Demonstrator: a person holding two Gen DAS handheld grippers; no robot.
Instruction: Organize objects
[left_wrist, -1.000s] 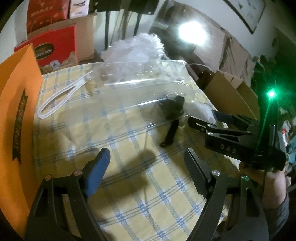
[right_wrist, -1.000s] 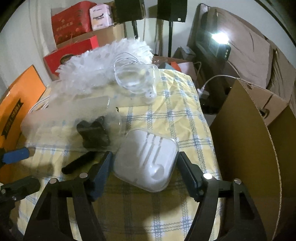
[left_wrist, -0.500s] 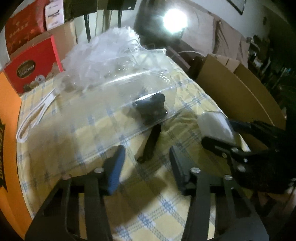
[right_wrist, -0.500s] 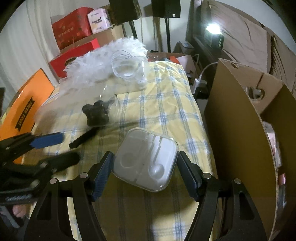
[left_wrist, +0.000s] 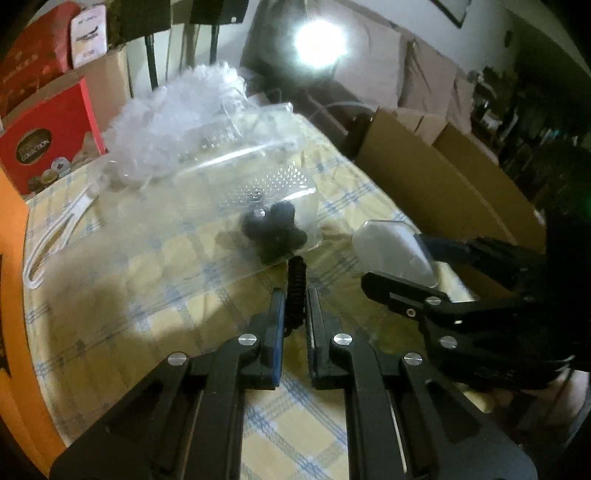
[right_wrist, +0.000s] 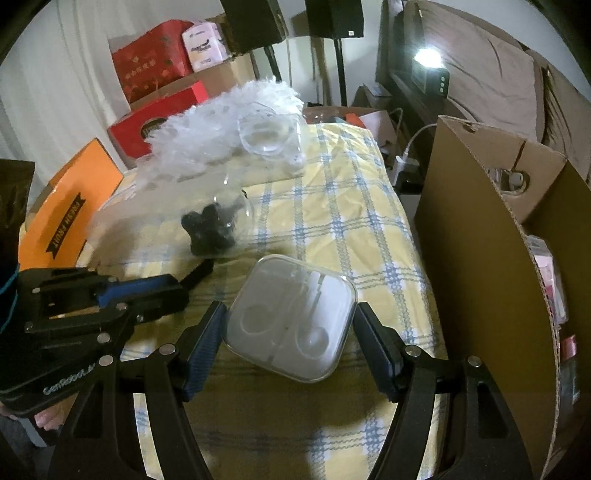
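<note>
Case (right_wrist: 291, 317) is sitting pinched between the right gripper (right_wrist: 290, 332) pads, lifted over the table (right_wrist: 332, 221). Left gripper (left_wrist: 295, 314), jaws just closing, is nipping the black rod (left_wrist: 297, 284) poking from the clear bag (left_wrist: 236, 206), knob (left_wrist: 273, 230) inside. Sorting is barely starting; box (right_wrist: 491, 236) is waiting alongside.

Both wrist views look steeply down, close, sharing the checked tablecloth (left_wrist: 155, 302).

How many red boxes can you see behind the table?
3: one red box at the table's far edge, a taller one stacked on cardboard behind it, and a third seen only from the left wrist. More may be hidden.
</note>
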